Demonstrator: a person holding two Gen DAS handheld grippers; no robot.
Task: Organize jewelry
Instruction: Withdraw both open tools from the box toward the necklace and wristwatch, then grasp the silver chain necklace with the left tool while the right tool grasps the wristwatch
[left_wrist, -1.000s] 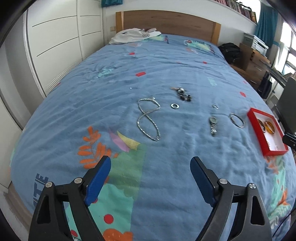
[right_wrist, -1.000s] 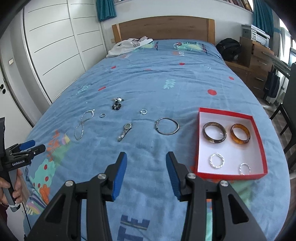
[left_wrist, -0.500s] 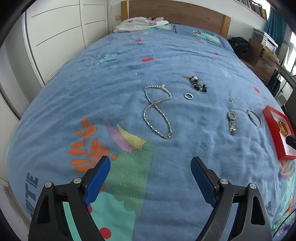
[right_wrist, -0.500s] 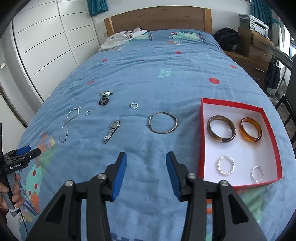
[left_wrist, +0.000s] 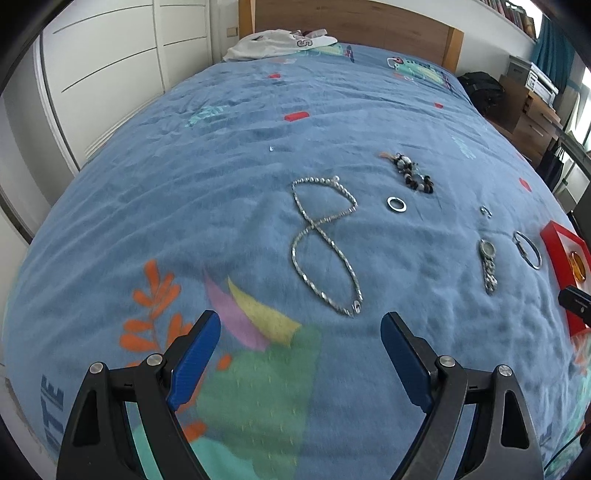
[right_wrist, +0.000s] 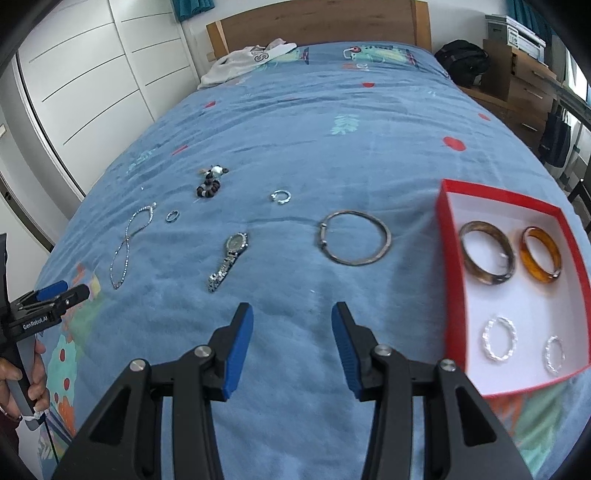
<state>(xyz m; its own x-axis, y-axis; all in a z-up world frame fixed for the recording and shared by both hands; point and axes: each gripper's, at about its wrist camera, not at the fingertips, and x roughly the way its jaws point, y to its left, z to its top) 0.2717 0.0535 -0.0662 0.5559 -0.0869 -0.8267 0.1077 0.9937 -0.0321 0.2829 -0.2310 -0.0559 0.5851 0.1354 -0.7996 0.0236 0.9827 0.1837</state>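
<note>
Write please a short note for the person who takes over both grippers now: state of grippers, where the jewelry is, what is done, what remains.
Left gripper: open, empty, above the bedspread.
Right gripper: open, empty.
Done: four bangles lie in the red box.
Left on the bed: chain necklace, flat ring, bead bracelet, small open ring, watch, metal bangle.

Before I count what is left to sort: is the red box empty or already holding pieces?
Holding pieces. The red box contains four: brown bangle, amber bangle, two silver rings.
</note>
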